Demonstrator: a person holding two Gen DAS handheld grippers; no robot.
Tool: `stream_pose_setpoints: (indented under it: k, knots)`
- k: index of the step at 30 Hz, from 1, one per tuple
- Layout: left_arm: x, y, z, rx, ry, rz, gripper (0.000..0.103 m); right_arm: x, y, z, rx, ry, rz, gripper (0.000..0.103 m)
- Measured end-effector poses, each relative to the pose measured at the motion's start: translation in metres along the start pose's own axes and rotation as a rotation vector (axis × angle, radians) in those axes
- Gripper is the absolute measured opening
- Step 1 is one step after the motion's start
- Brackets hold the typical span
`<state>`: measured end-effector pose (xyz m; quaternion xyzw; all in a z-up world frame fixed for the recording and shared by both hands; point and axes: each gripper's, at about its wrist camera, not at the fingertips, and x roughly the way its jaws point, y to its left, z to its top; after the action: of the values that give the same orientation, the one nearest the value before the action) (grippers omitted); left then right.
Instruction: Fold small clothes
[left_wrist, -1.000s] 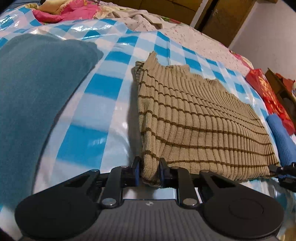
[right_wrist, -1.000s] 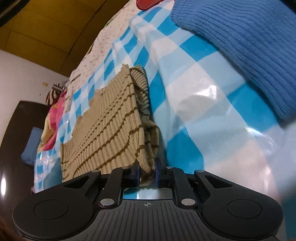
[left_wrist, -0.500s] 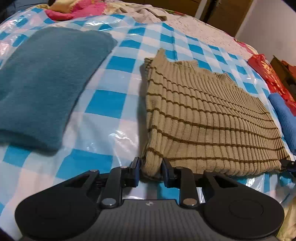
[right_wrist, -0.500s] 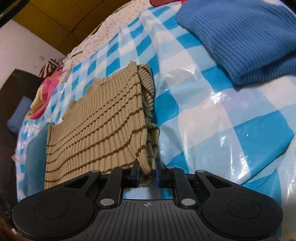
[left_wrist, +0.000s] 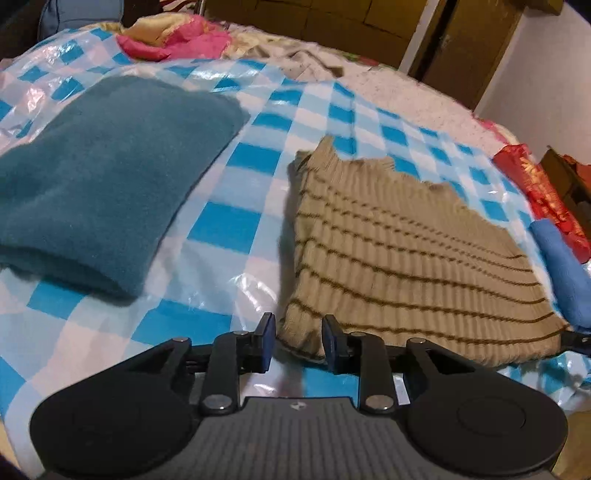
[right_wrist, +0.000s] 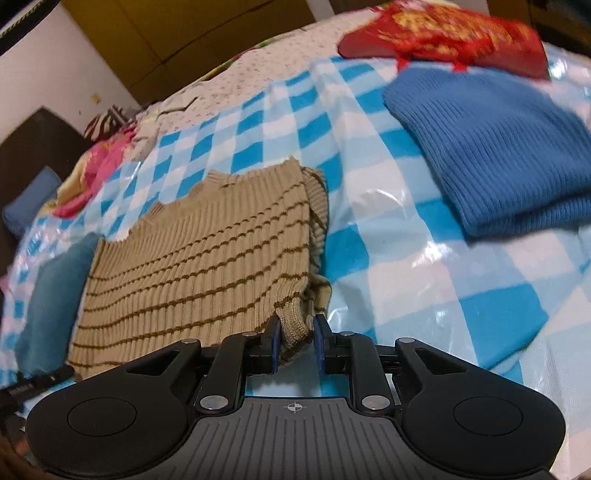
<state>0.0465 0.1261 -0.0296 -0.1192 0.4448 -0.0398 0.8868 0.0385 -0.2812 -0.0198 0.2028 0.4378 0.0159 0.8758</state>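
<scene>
A folded teal cloth (left_wrist: 99, 177) lies at the left on the checked sheet (left_wrist: 236, 229), well apart from the striped sweater (left_wrist: 399, 258), which lies flat and folded in the middle of the bed. Behind the teal cloth, at the far edge, sits a pink bundle (left_wrist: 177, 40).

The left gripper (left_wrist: 297, 343) sits at the sweater's near left corner. Its jaws stand parted, one on each side of the corner fabric, with a visible gap on the left side; the cloth seems loose between them rather than pinched, though motion blur makes that hard to confirm.

The right gripper (right_wrist: 295, 343) is at the sweater's (right_wrist: 199, 258) near right corner. Its jaws are also apart: the hem touches the left pad, and there is a gap before the right pad, so the cloth is not clamped.

Right of the sweater, apart from it on the sheet (right_wrist: 424, 295), lies a folded blue knit (right_wrist: 498, 155). A red bag (right_wrist: 443, 33) touches its far edge.
</scene>
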Motion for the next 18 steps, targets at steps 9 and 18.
stream_pose_setpoints:
  k: [9, 18]
  knots:
    - [0.007, 0.003, -0.004, -0.05, 0.001, -0.04, 0.038, -0.018, 0.021, 0.022, -0.063, -0.025, -0.064, 0.023]
    - [0.0, 0.004, -0.01, -0.066, -0.066, -0.021, 0.042, 0.045, 0.138, 0.033, -0.313, 0.069, 0.081, 0.027]
